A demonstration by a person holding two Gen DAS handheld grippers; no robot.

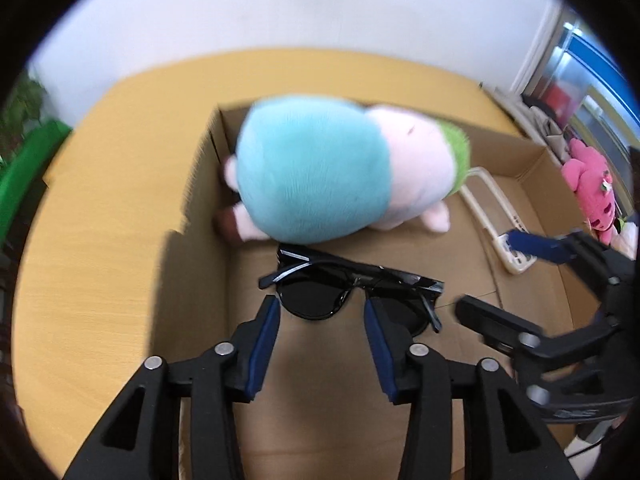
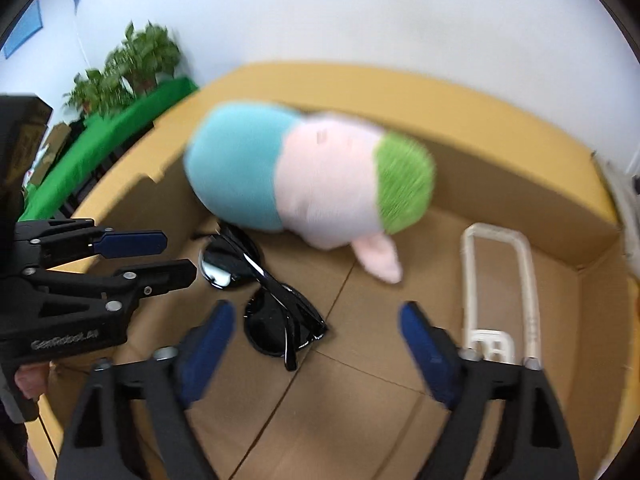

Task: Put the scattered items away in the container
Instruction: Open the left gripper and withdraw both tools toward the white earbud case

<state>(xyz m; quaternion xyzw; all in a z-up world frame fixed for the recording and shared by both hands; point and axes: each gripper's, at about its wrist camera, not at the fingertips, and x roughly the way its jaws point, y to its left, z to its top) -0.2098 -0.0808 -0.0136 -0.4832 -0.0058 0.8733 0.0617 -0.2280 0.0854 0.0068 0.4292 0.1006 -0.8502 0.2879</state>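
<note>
One plush toy (image 2: 308, 176), one sunglasses (image 2: 264, 292), one white handle (image 2: 496, 280) counted in box (image 2: 520, 184); toy's long axis crosswise, green end rightward. Left tool (image 1: 320, 312) and right tool (image 2: 316, 324) are seen agape, empty.

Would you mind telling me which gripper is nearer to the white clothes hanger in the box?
Right. The right gripper hovers just beside the hanger; the left gripper is over the sunglasses, farther away.

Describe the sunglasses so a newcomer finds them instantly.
Look inside the open cardboard box on the wooden table. On its floor, just in front of the blue, pink and green plush toy, lie the sunglasses: folded, glossy black, dark-lensed.
</note>
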